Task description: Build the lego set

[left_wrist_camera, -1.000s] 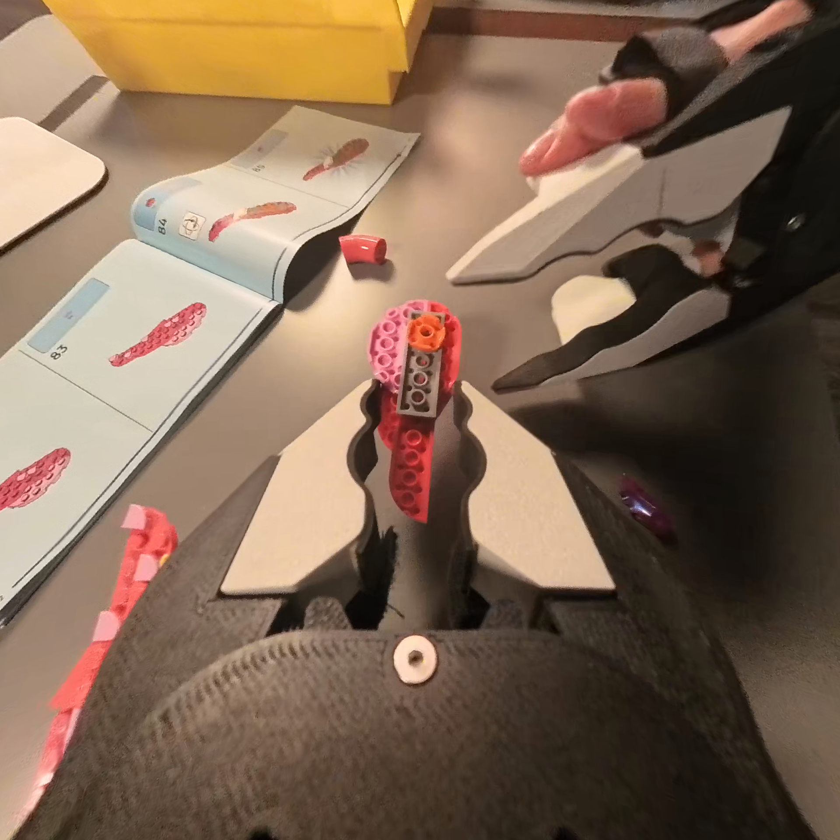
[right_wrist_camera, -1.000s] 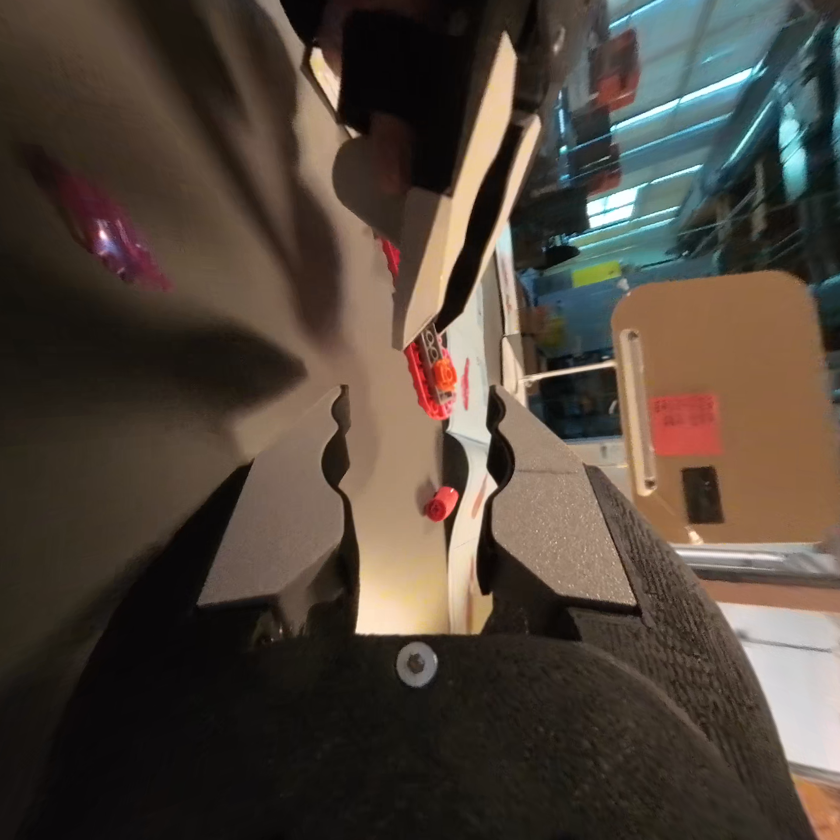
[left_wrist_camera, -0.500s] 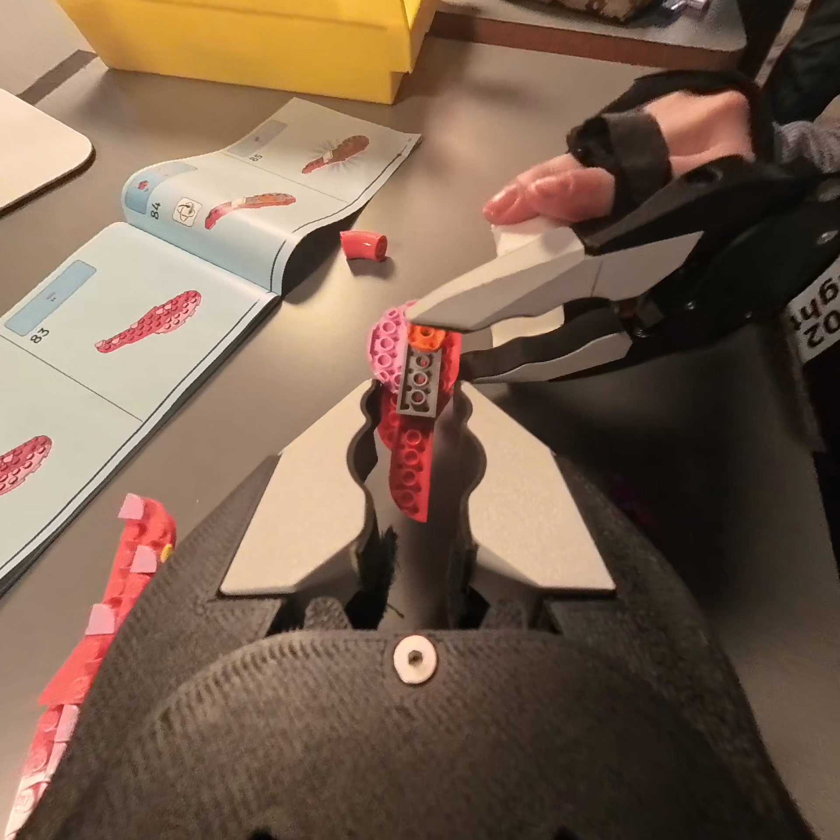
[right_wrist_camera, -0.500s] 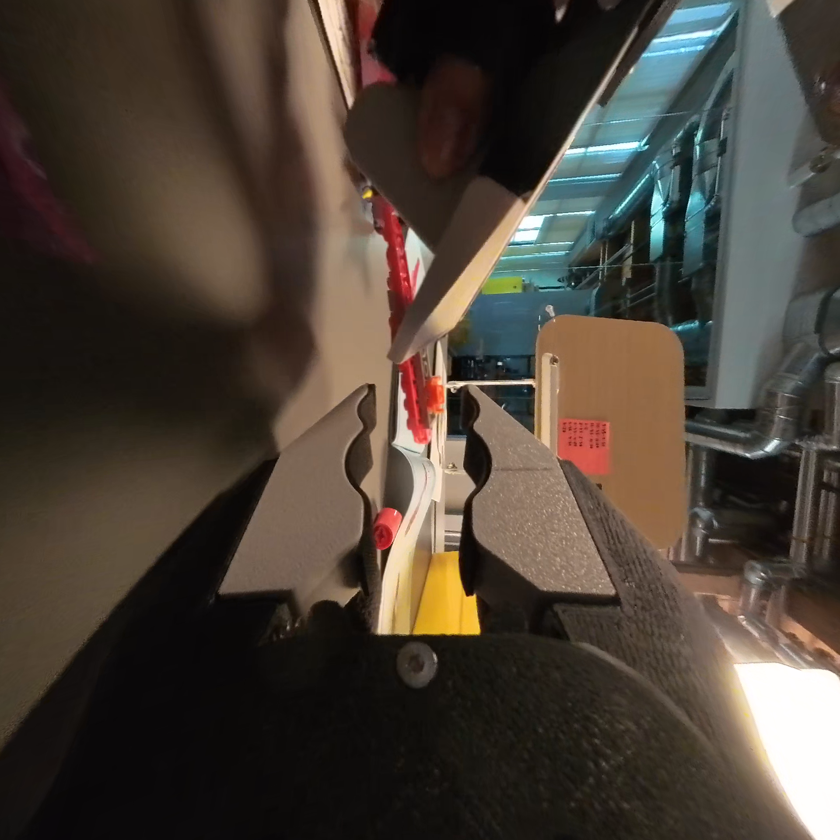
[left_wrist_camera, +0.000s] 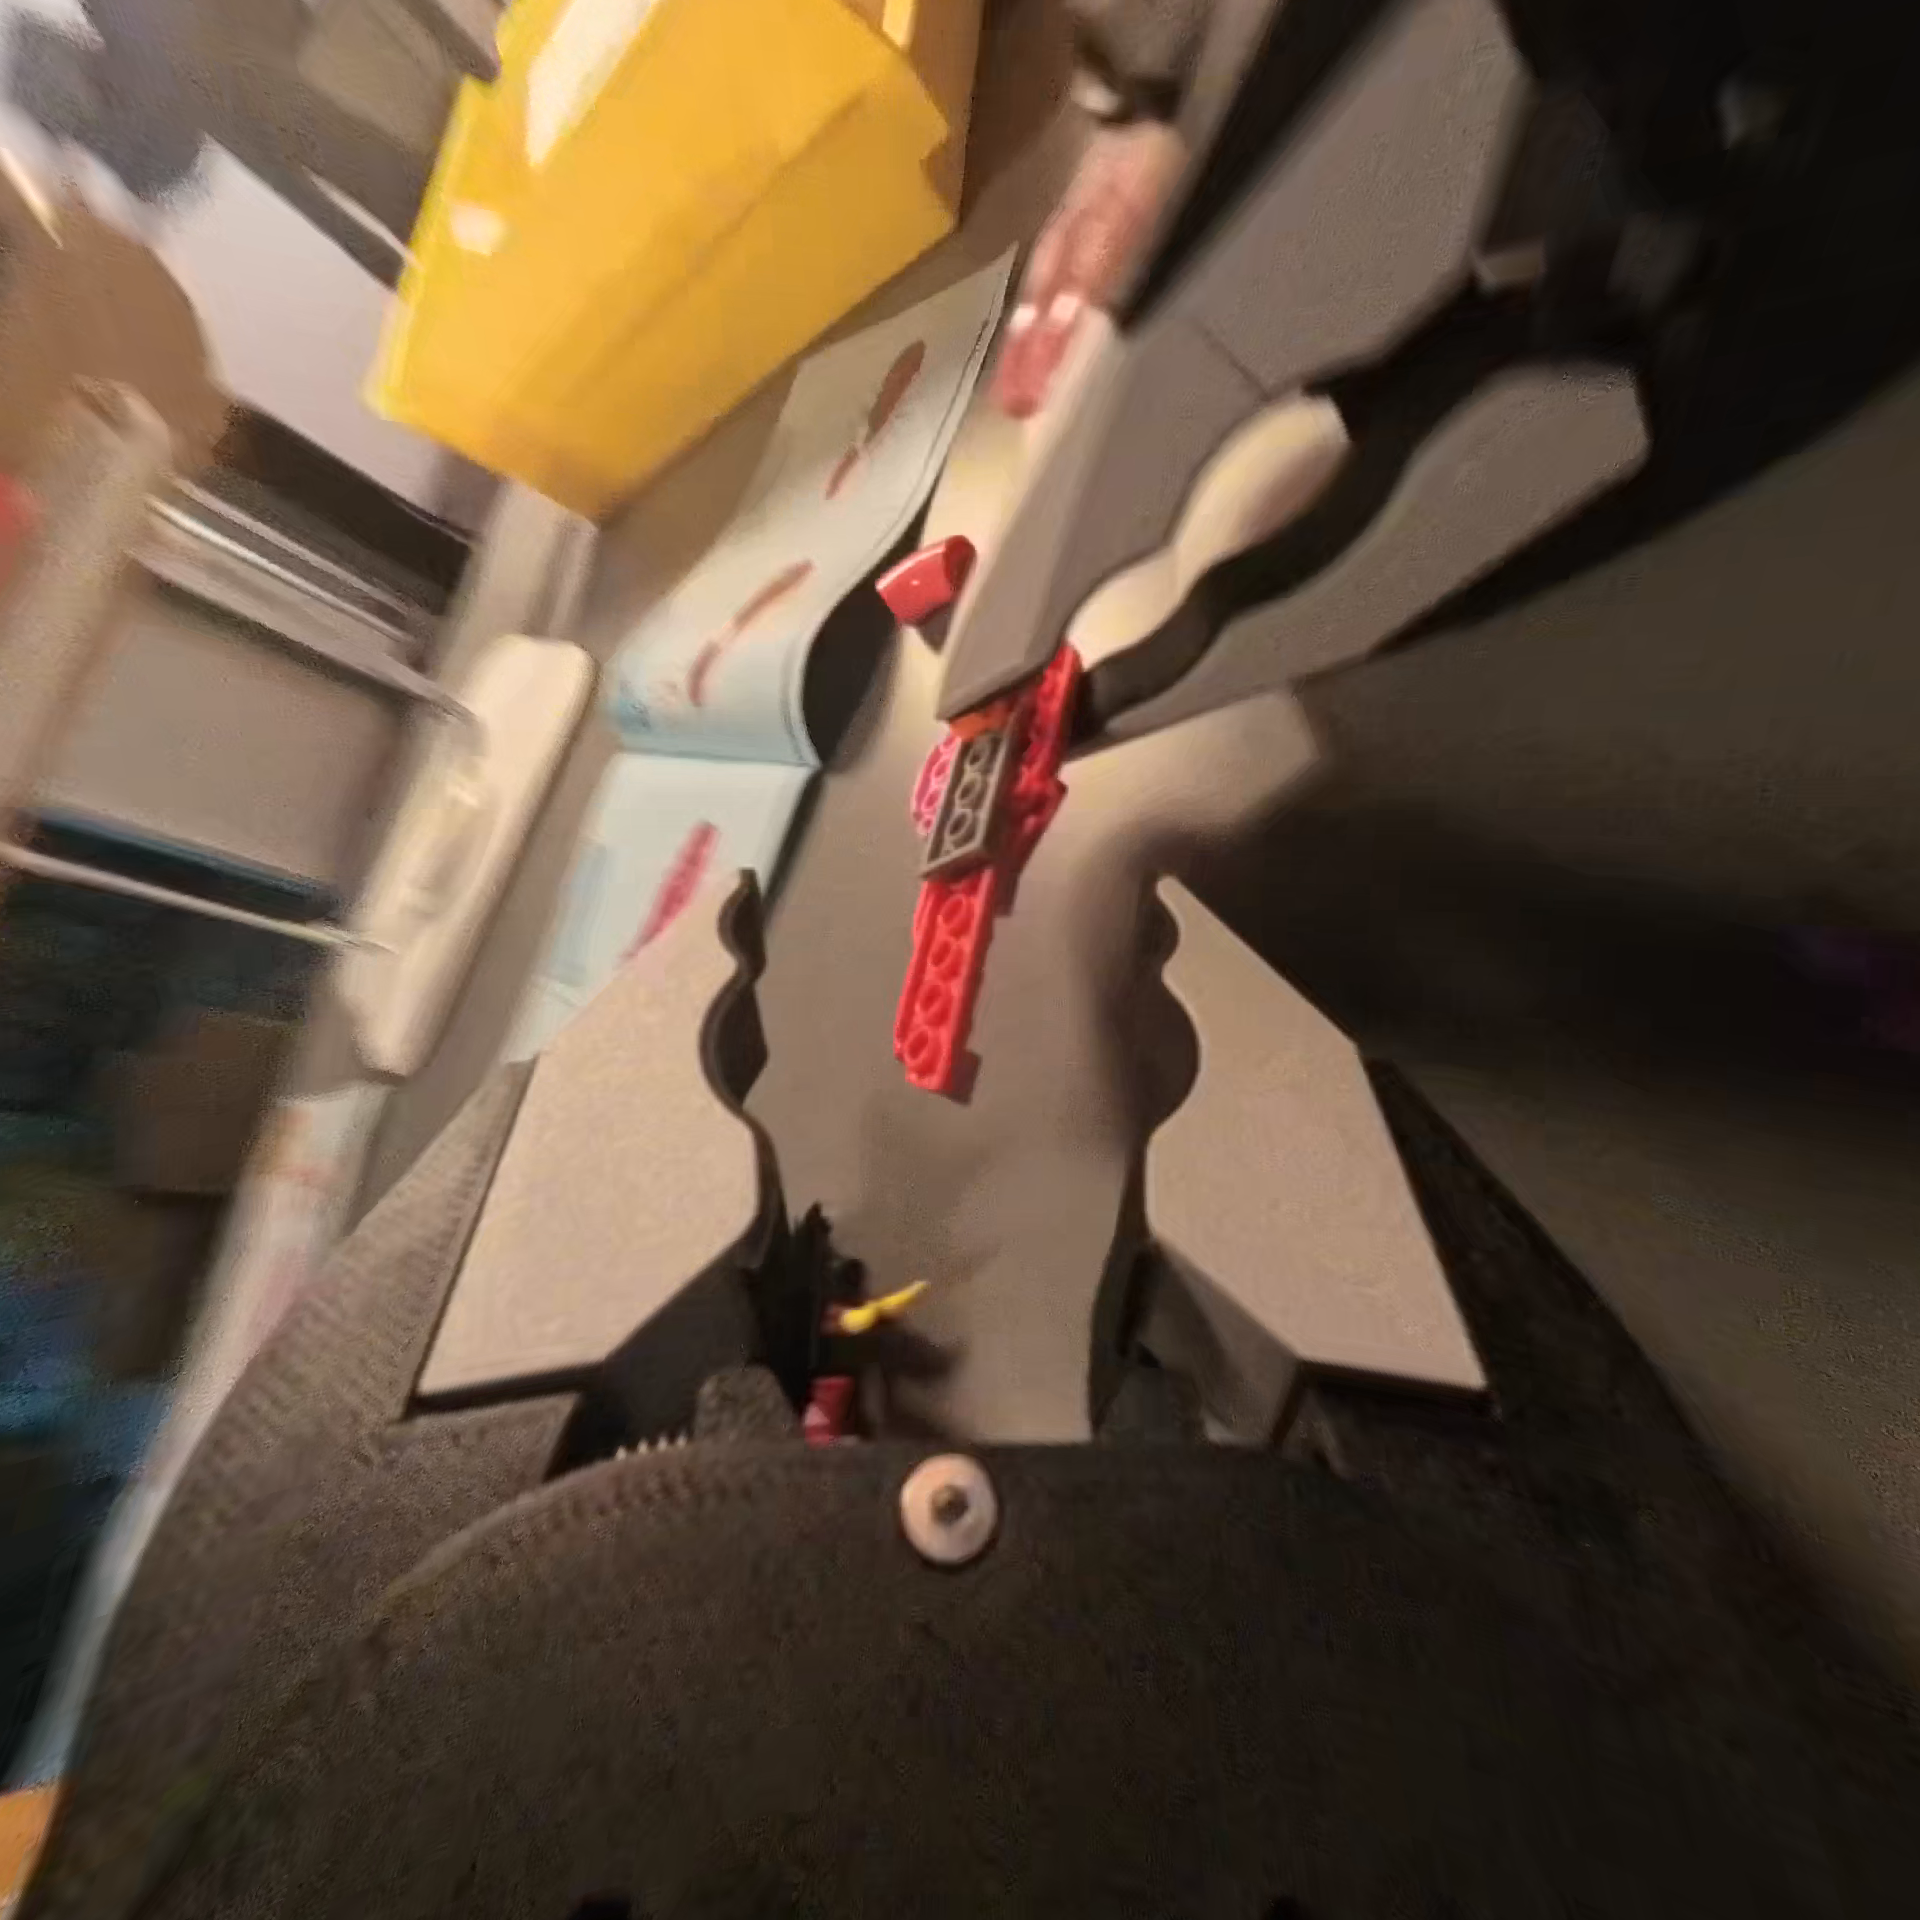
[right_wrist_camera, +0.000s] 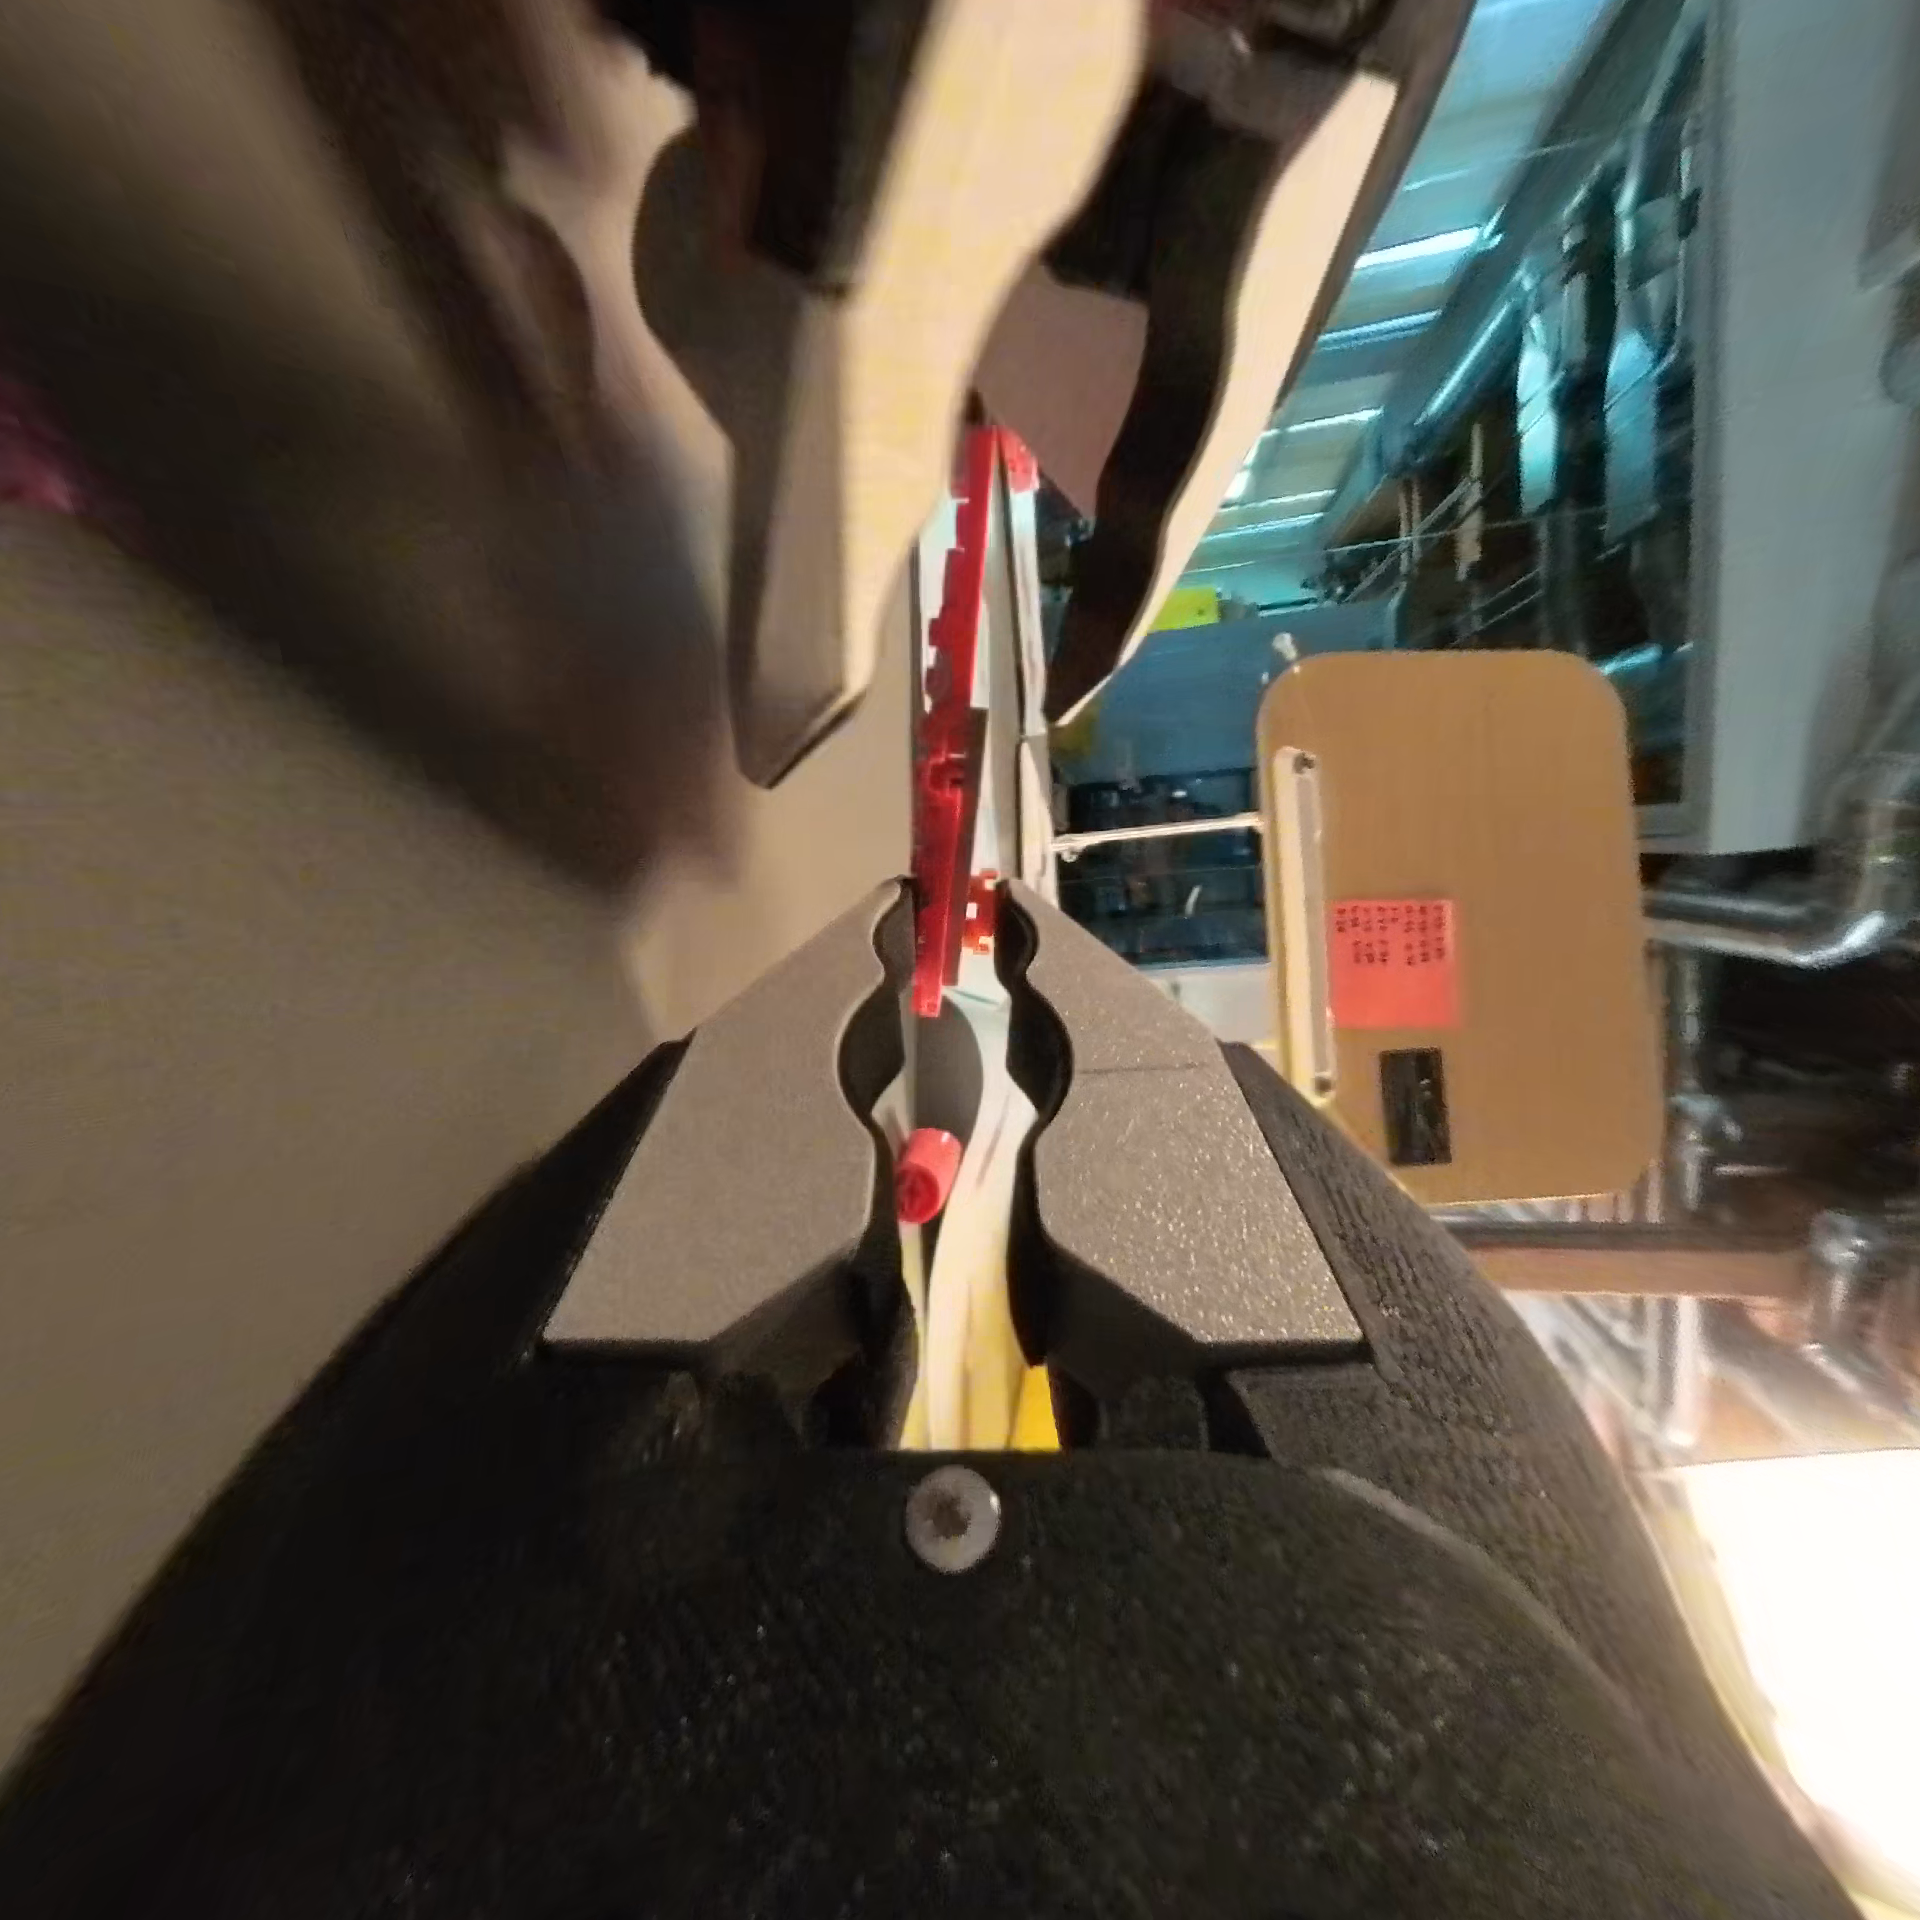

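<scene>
**Grey surface, brick piece gripped at one end**

Grey surface [left_wrist_camera: 1351, 790] carries a yellow box [left_wrist_camera: 665, 229], an open booklet [left_wrist_camera: 707, 665] and a loose red curved brick [left_wrist_camera: 925, 582]. Right tool [right_wrist_camera: 954, 894] clamps the red brick assembly [left_wrist_camera: 961, 894] by its far end. Left tool [left_wrist_camera: 951, 904] is spread wide, fingers clear of it.

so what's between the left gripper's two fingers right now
Only the tail of the red brick assembly, touching neither pad; bare table behind it. The left wrist view shows this. The right gripper clamps its far end.

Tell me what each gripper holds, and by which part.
The right gripper pinches the red brick assembly by its far end, near the grey plate. The left gripper is open, holding nothing.
</scene>
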A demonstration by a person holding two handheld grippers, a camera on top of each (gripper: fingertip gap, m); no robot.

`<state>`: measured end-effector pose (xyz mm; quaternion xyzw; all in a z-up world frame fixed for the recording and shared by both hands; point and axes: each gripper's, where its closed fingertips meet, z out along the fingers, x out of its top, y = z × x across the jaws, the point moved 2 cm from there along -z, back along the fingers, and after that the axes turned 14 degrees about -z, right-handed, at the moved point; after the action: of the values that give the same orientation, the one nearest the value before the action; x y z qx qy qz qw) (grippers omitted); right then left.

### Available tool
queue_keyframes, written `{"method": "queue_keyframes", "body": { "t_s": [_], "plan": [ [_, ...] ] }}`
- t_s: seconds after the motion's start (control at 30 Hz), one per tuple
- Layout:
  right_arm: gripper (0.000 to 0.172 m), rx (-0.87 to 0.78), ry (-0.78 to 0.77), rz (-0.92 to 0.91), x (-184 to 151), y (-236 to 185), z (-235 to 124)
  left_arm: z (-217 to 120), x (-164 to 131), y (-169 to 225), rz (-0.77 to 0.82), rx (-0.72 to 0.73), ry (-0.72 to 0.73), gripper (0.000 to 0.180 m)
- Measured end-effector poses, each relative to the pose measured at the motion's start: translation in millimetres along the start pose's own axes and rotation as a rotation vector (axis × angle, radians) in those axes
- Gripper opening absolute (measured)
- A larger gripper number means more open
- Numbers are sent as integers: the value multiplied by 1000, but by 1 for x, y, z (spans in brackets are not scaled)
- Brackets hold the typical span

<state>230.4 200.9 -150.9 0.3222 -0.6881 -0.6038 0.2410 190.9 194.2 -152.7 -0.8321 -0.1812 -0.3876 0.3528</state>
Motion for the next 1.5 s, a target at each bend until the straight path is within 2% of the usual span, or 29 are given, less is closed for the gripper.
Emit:
{"method": "queue_keyframes", "body": {
  "t_s": [0.07, 0.13, 0.23, 0.3, 0.57, 0.73, 1.13, 1.3, 1.37, 1.43, 1.5],
  "plan": [
    [11, 20, -2, 41, -2, -1, 1, 0, 2, 2, 269, 122, 42, 60],
    [11, 42, -3, 77, -3, -3, 2, 0, 6, 8, 451, 198, 68, 43],
    [11, 63, 15, 121, -2, -4, 2, 4, 4, 11, 531, 236, 48, 31],
    [11, 86, 38, 166, 1, -5, 2, 5, 6, 7, 534, 260, 53, 18],
    [13, 184, 95, 355, 1, -10, 3, 7, -1, 11, 482, 179, 7, 12],
    [12, 176, 88, 307, 2, -11, 3, 6, -2, 12, 458, 169, 21, 12],
    [11, 106, 13, -30, 4, -15, 4, 8, -7, 16, 493, 167, 5, 10],
    [11, 102, 17, -5, 2, -14, 4, 9, -6, 15, 433, 156, 27, 14],
    [11, 100, 43, 33, 4, -13, 3, 10, -5, 11, 412, 171, 28, 30],
    [11, 96, 53, 50, 5, -12, 4, 11, -7, 12, 435, 163, 30, 14],
    [12, 95, 60, 73, 5, -11, 4, 9, -6, 12, 464, 164, 23, 12]
  ]
}}
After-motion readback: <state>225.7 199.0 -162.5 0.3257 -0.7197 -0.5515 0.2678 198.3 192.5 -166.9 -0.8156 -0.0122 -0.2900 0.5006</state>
